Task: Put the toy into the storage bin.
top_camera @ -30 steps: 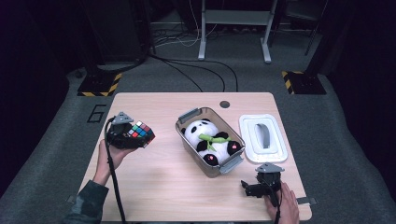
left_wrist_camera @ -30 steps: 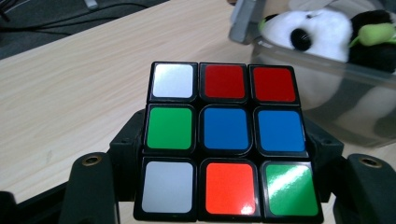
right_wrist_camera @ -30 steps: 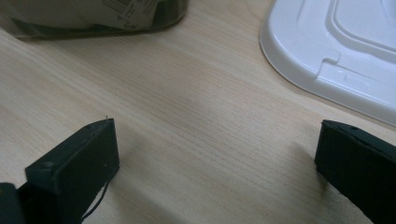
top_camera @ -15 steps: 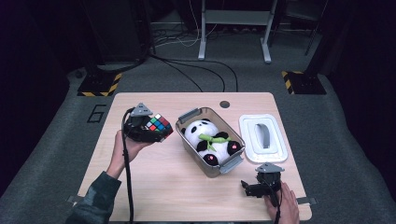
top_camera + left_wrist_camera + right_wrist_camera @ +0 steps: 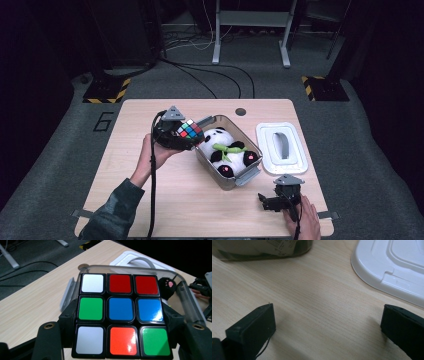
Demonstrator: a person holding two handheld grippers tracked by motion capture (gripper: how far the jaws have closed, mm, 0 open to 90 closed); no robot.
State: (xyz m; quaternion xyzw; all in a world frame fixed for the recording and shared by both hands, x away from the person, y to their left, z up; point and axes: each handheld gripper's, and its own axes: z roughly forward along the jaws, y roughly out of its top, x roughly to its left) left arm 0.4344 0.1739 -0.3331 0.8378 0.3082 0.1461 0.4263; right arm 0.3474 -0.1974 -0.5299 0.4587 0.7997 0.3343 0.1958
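Gripping a cube (image 5: 120, 315) by two opposite sides, left gripper (image 5: 176, 134) carried at the near-left rim of the bin (image 5: 240, 181), cube just outside the wall and off the table (image 5: 150, 200), likely bound for the space beside the panda (image 5: 227, 150) already lying inside. Cube squared to the jaws, one scrambled face turned up and back toward the hand; no long axis to speak of. Lid (image 5: 281, 148) parked flat just right of the bin, leaving it open for loading. Right gripper (image 5: 271, 201) resting near the bin's front corner, jaws spread wide over bare wood, holding nothing.
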